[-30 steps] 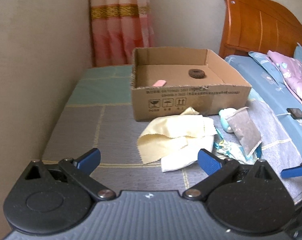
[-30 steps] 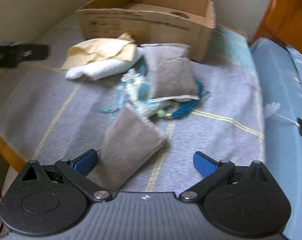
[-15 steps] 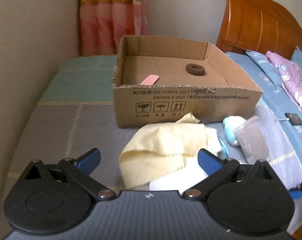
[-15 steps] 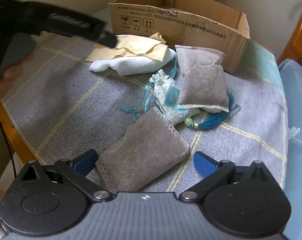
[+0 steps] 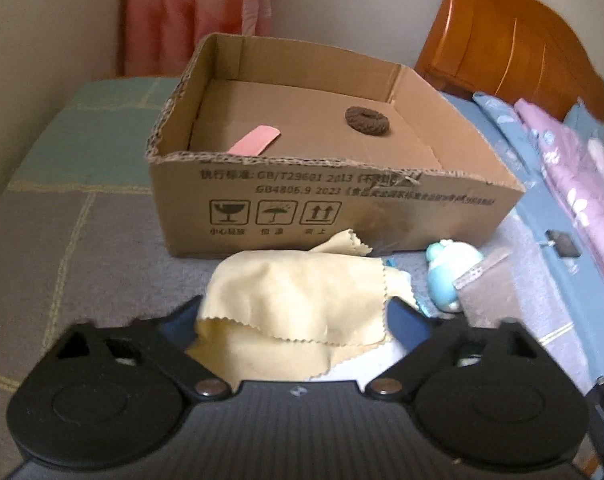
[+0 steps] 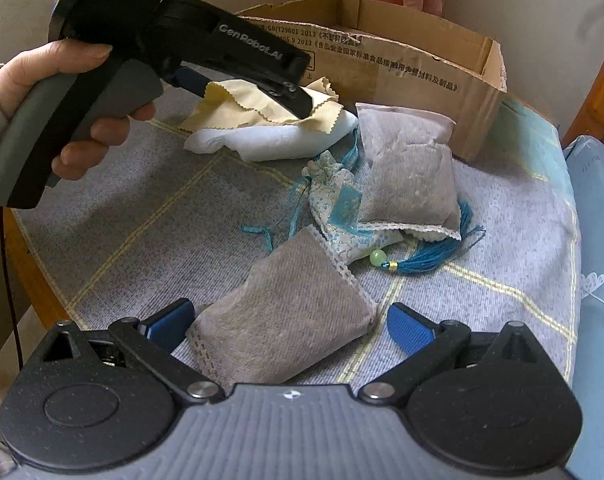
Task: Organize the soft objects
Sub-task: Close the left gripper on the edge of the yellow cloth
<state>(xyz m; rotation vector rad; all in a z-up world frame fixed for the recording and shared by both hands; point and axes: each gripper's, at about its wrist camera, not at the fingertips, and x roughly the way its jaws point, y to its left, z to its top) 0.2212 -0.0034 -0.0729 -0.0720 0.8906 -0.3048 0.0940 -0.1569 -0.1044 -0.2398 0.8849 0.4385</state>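
Soft cloths first: the yellow cloth (image 5: 302,304) lies on the white cloth (image 6: 273,140) on the table (image 5: 81,248), just in front of the cardboard box (image 5: 342,208), and it now bulges up between the jaws of the left gripper (image 5: 293,316). Those jaws have just been closing with the cloth between them; the blue pads are hidden behind the folds, so I cannot tell whether they press yet. The risk I see: the pinch may catch only the top fold, or drag the white cloth along, since the two lie touching. A lift could then shed one layer short of the box.

The right gripper (image 6: 285,324) stands spread wide, unclenched, straddling the near grey pouch (image 6: 285,320) without visibly pressing it. Closing there could snag the patterned sachet (image 6: 338,200), whose blue tassel (image 6: 434,256) and cords trail against the pouch edge, and the second grey pouch (image 6: 406,168) rests on that sachet. A small blue toy (image 5: 450,276) sits near the box corner. Inside the box lie a pink strip (image 5: 257,140) and a brown ring (image 5: 366,120).

Against the earlier pictures, the left gripper has come forward and down: the cloth was ahead of the open jaws, now it fills the gap and the box looms larger. From the right view, the left tool has swung fully in over the cloths, and the near pouch sits deeper between the right pads
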